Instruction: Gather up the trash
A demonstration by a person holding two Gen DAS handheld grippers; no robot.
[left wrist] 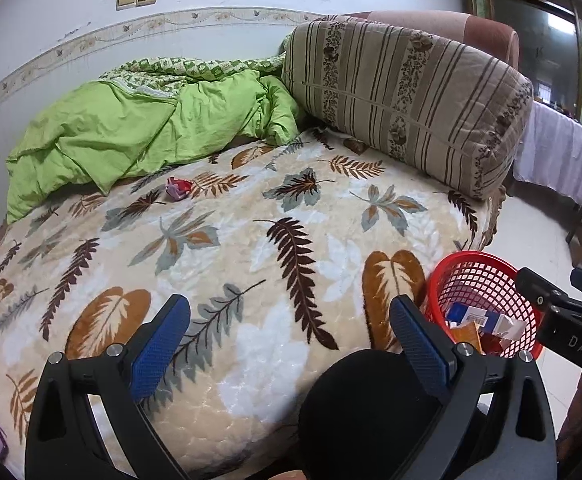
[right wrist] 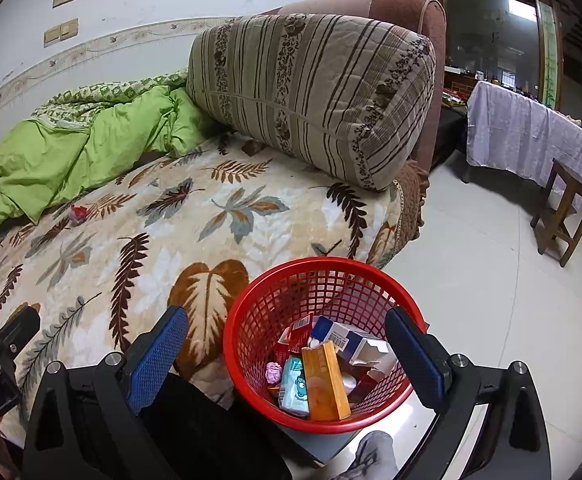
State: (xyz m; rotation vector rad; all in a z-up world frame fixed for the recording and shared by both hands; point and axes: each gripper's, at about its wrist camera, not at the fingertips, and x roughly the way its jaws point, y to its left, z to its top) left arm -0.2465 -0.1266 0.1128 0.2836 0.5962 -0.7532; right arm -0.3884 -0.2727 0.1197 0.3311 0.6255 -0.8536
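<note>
Leaf-print bed (left wrist: 275,248), green quilt (left wrist: 139,132) upper left, striped pillow (left wrist: 407,96) upper right. Both my jaws spread, empty. Crumpled wrapper (left wrist: 177,188) lies well beyond my left gripper (left wrist: 291,320), by the quilt. Red basket (right wrist: 251,308) sits between the jaws of my right gripper (right wrist: 287,332).

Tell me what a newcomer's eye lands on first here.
The red basket beside the bed, holding boxes and wrappers, stands out first. Next comes the leaf-patterned blanket with one crumpled red wrapper lying near the green quilt. A large striped pillow leans at the headboard.
</note>
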